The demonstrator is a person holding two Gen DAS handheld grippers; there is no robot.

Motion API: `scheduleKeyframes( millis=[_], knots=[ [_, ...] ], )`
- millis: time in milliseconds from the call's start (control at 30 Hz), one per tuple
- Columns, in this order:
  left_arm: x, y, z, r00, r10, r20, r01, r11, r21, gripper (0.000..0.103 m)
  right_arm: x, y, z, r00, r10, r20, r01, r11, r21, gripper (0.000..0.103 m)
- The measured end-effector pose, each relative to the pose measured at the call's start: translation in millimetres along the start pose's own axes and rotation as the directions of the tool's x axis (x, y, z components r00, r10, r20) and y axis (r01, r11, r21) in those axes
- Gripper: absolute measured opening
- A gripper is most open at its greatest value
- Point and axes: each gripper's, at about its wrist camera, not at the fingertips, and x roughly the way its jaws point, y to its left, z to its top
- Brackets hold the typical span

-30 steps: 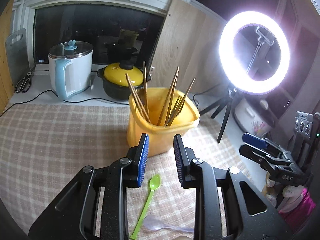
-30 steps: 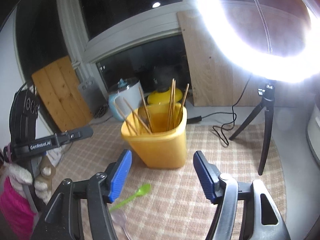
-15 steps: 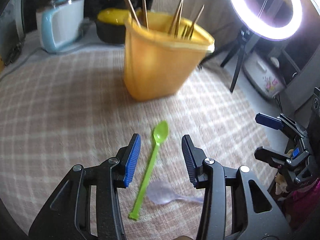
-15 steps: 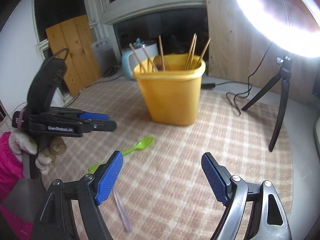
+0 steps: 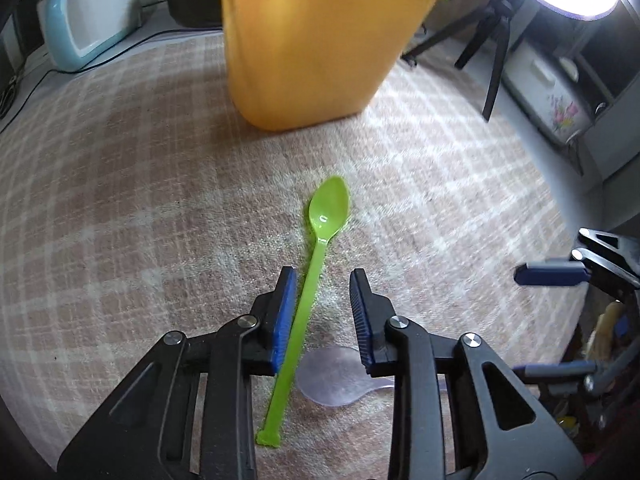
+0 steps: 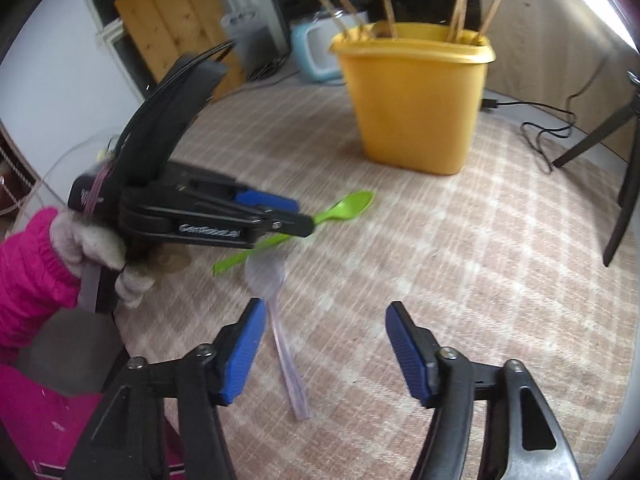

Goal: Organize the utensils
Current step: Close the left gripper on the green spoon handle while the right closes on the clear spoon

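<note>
A green plastic spoon (image 5: pixel 328 212) lies on the checked cloth, bowl toward the yellow container (image 5: pixel 316 40). My left gripper (image 5: pixel 324 312) is low over it, jaws closing. The spoon's handle runs between them, close to the left pad (image 5: pixel 286 312) and clear of the right one. A clear purplish spoon (image 6: pixel 266 272) lies beside the green spoon (image 6: pixel 352 204). Its handle lies below my right gripper (image 6: pixel 326 350), near the left pad; those jaws stand wide apart and are closing. Several chopsticks (image 6: pixel 388 8) stand in the yellow container (image 6: pixel 416 100). The left gripper (image 6: pixel 288 212) also shows in the right wrist view.
A ring light's tripod (image 5: pixel 496 40) and a black cable (image 6: pixel 548 128) are to the right of the container. A blue-and-white kettle (image 5: pixel 84 20) and a yellow-lidded pot stand behind it. A gloved hand with a pink sleeve (image 6: pixel 24 280) holds the left gripper.
Both grippers have sunk toward the cloth and tipped downward. The left one now straddles the green spoon's handle with narrower jaws. The right jaws have narrowed over the clear spoon.
</note>
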Motion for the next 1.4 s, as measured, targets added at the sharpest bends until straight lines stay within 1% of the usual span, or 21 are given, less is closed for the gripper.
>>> scheduleKeyframes(
  millis=[100,200,300,333,433,533,667,733,867,900,933,1000,1033,1100,1200,1267,1333,1400],
  knots=[
    [8,-1,1,1.0,0.024,-0.013,-0.024,1.0,0.013,0.027,9,9,-2,0.999,0.011,-0.037,-0.012,0.999,-0.03,0.054],
    [10,-1,2,0.999,0.035,-0.005,-0.035,0.999,0.005,0.021,18,16,-3,0.998,0.006,-0.066,-0.01,0.998,-0.06,0.047],
    [12,4,3,0.999,0.04,0.0,-0.04,0.999,-0.01,0.008,27,22,-2,0.995,0.003,-0.095,-0.011,0.996,-0.088,0.042],
    [11,7,3,0.999,0.034,0.0,-0.034,0.999,-0.018,0.006,30,23,-1,0.995,0.003,-0.103,-0.013,0.995,-0.094,0.04],
    [9,21,2,1.0,0.007,0.002,-0.007,0.998,-0.057,0.005,42,27,2,0.991,0.001,-0.133,-0.017,0.993,-0.116,0.039],
    [4,27,-2,1.0,-0.001,0.008,0.002,0.997,-0.074,0.005,53,33,5,0.986,-0.006,-0.165,-0.017,0.99,-0.14,0.038],
    [-2,37,-10,1.0,-0.01,0.012,0.011,0.996,-0.088,0.005,72,48,7,0.974,-0.058,-0.221,0.009,0.976,-0.217,0.034],
    [-5,40,-13,1.0,-0.018,0.012,0.019,0.996,-0.088,0.005,79,54,8,0.967,-0.089,-0.238,0.029,0.969,-0.243,0.031],
    [-9,46,-18,0.999,-0.035,0.015,0.037,0.995,-0.092,0.004,91,67,10,0.956,-0.145,-0.256,0.068,0.955,-0.289,0.029],
    [-9,48,-19,0.999,-0.04,0.015,0.041,0.995,-0.095,0.004,92,69,11,0.954,-0.153,-0.259,0.075,0.955,-0.288,0.026],
    [-10,49,-19,0.999,-0.044,0.015,0.045,0.994,-0.095,0.004,92,69,12,0.952,-0.157,-0.261,0.08,0.956,-0.283,0.018],
    [-11,52,-21,0.999,-0.049,0.013,0.05,0.994,-0.094,0.004,95,67,10,0.95,-0.159,-0.267,0.087,0.961,-0.262,0.012],
    [-13,54,-22,0.999,-0.053,0.012,0.054,0.994,-0.094,0.004,95,68,11,0.95,-0.157,-0.269,0.089,0.964,-0.25,0.006],
    [-15,57,-24,0.998,-0.058,0.013,0.059,0.994,-0.097,0.004,97,65,17,0.952,-0.146,-0.268,0.09,0.974,-0.209,0.004],
    [-22,60,-26,0.998,-0.062,0.032,0.065,0.992,-0.11,0.004,94,55,18,0.964,-0.103,-0.245,0.075,0.99,-0.12,0.003],
    [-28,61,-27,0.997,-0.057,0.055,0.063,0.991,-0.119,0.004,90,49,18,0.974,-0.075,-0.213,0.062,0.996,-0.063,0.003],
    [-31,62,-28,0.996,-0.047,0.075,0.057,0.989,-0.135,0.004,86,44,18,0.982,-0.06,-0.177,0.055,0.998,-0.03,0.003],
    [-34,63,-29,0.994,-0.056,0.094,0.071,0.984,-0.165,0.004,79,39,18,0.988,-0.05,-0.145,0.05,0.999,-0.001,0.003]
  ],
)
